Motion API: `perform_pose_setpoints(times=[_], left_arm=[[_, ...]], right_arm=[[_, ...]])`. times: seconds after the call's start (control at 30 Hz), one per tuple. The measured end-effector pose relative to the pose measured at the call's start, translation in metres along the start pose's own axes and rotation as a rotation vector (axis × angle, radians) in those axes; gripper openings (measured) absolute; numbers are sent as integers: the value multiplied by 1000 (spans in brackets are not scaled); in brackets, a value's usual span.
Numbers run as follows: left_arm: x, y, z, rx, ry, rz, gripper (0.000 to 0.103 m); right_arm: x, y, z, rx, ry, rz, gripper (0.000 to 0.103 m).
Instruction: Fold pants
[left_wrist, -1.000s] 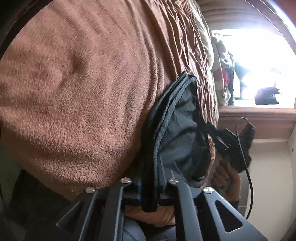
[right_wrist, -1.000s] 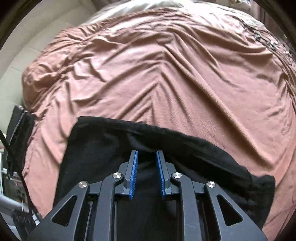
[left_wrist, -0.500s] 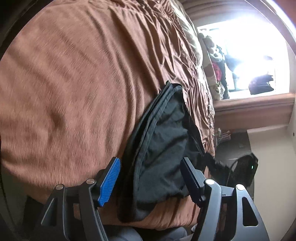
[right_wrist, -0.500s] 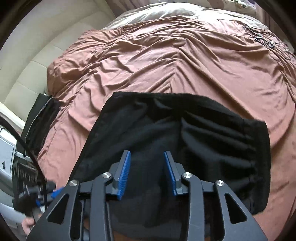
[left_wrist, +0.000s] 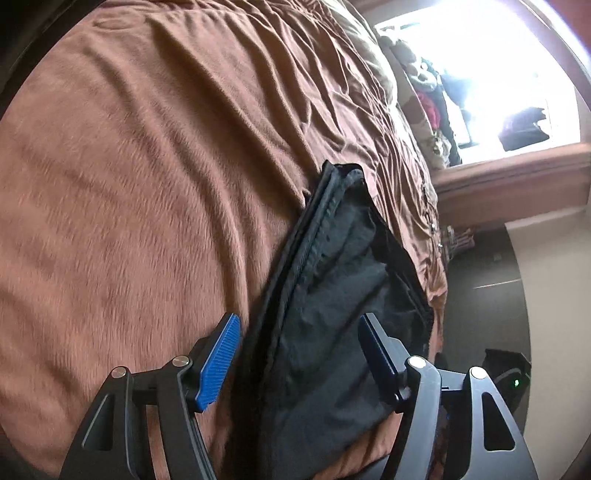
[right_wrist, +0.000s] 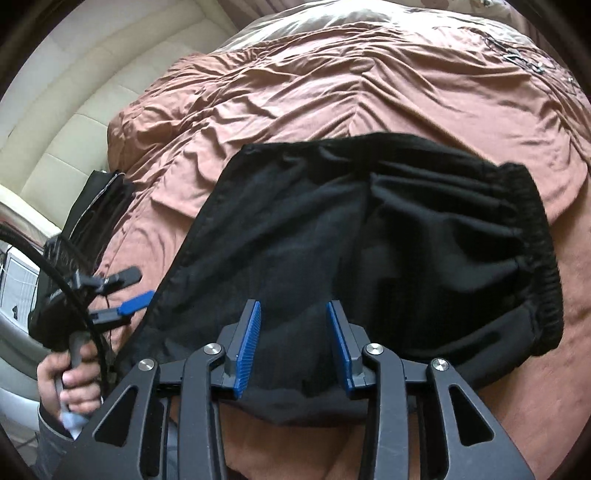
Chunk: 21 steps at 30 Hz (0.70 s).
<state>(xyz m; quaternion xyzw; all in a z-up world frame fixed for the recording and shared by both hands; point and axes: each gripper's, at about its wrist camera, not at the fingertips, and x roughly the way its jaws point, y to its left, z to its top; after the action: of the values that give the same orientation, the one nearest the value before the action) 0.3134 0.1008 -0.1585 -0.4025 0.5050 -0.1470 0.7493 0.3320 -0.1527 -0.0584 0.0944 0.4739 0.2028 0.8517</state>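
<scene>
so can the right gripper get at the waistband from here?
Probably yes. The right gripper is open over the pants; the waistband lies exposed off to its side, with nothing on top.

The window (left_wrist: 480, 74) is blown out — the clutter (left_wrist: 430, 107) beside it stays unreadably small.

Your left gripper (left_wrist: 299, 354) hangs with its jaws spread wide and empty just above the near end of the folded black pants (left_wrist: 332, 295), which lie on the brown bedspread (left_wrist: 147, 184) near its edge.
</scene>
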Motion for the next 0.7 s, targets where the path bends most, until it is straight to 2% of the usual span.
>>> perform_pose_setpoints(times=[0.23,0.27,0.4,0.47,0.53,0.57,0.6,0.7], left_arm=[[20,0,13,19,64,4,67],[21,0,14,17,74,4,64],[27,-1,5,28,133,4,49],[26,-1,0,43,136,16,42],[25,0,-1,45,140,31,29],[24,1,-2,46,141,45,17],[23,1,-1,45,145,50,12],[20,-4,-2,53,148,35,9]], right_arm=[[9,-1,-7,8,12,20,34],[11,-2,-7,13,14,24,34],[17,-6,-9,29,16,31,34],[19,-6,-11,35,16,32,34],[21,-7,-12,37,18,34,34],[23,-9,-12,40,20,35,34],[25,-9,-12,42,23,36,34],[29,-13,-13,56,20,45,34]])
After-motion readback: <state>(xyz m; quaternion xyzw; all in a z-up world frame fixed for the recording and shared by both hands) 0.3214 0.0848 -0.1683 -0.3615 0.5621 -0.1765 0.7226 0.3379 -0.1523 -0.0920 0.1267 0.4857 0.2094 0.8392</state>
